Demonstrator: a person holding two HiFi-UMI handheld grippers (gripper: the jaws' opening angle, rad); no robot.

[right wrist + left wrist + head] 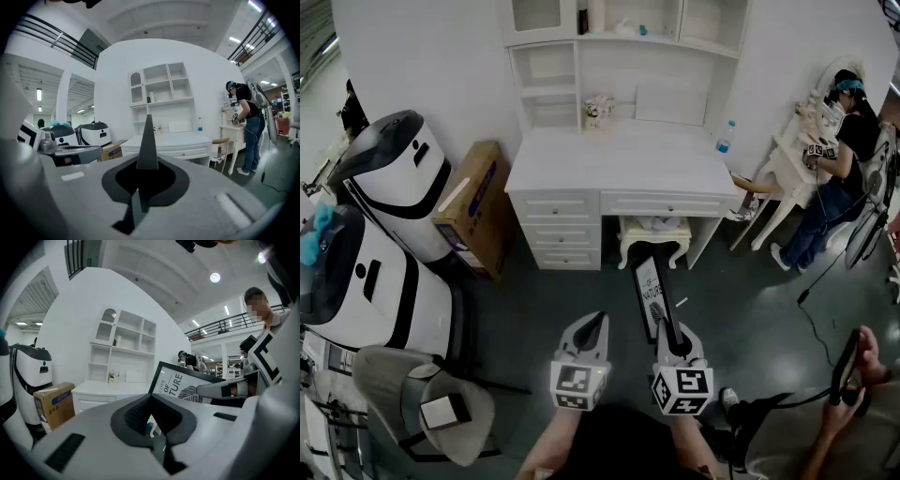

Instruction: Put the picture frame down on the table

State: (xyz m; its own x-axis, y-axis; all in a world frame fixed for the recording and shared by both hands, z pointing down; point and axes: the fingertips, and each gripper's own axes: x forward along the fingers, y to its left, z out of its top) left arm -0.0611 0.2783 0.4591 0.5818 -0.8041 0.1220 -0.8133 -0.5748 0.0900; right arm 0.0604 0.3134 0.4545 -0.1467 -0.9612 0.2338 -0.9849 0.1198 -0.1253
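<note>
While the right gripper clamps it, the picture frame reads "NATURE".

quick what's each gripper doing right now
Left gripper: closed, holding nothing.
Right gripper: closed on the edge of the black picture frame with a white printed sheet.

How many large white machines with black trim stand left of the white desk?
2. The far machine stands beside the cardboard box; the near machine is closer to the camera, at the head view's left edge. Others may lie beyond that edge.
</note>
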